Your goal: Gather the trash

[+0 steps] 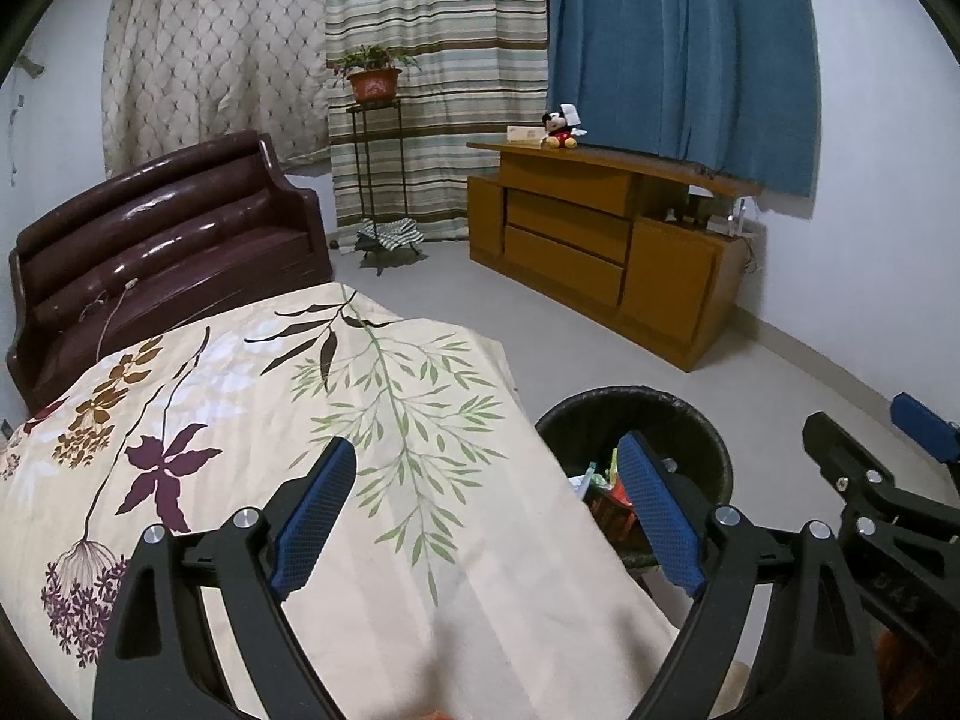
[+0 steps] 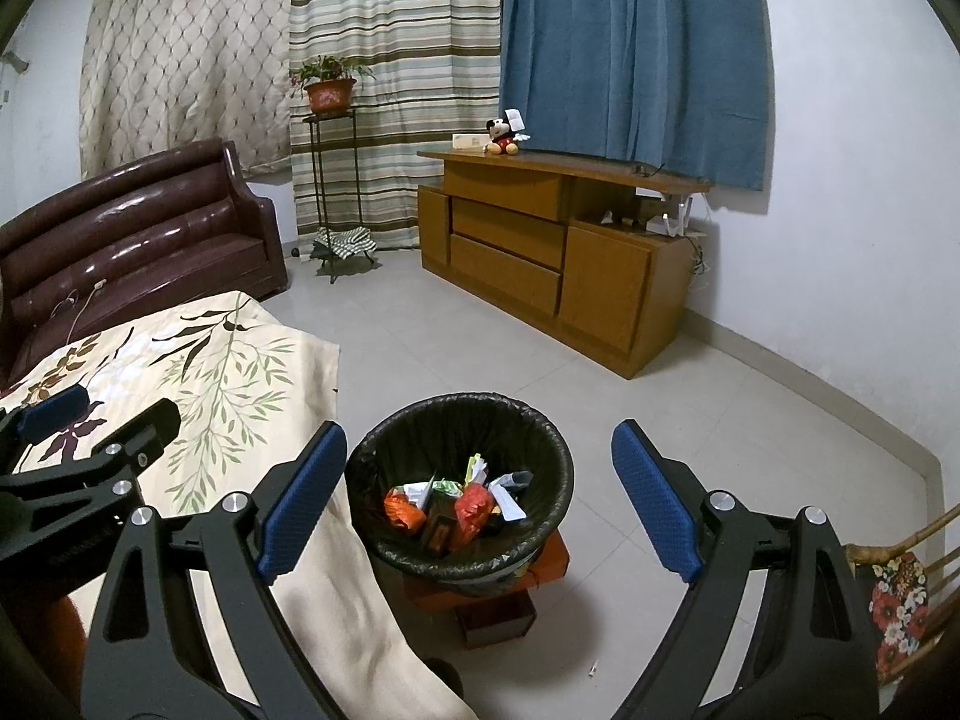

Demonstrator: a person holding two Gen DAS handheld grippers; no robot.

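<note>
1. Sofa (image 2: 138, 228) of dark brown leather sits far left; a floral cloth (image 1: 270, 420) covers the table in front of it.
2. Left gripper (image 1: 486, 516) hovers above the cloth's edge, fingers spread apart, nothing between them.
3. Trash bin (image 2: 459, 480) with a black liner stands on the floor beside the cloth; crumpled wrappers (image 2: 462, 501) lie inside.
4. Right gripper (image 2: 480, 498) hangs over the bin, fingers wide apart and empty; a wooden cabinet (image 2: 540, 252) stands beyond.
</note>
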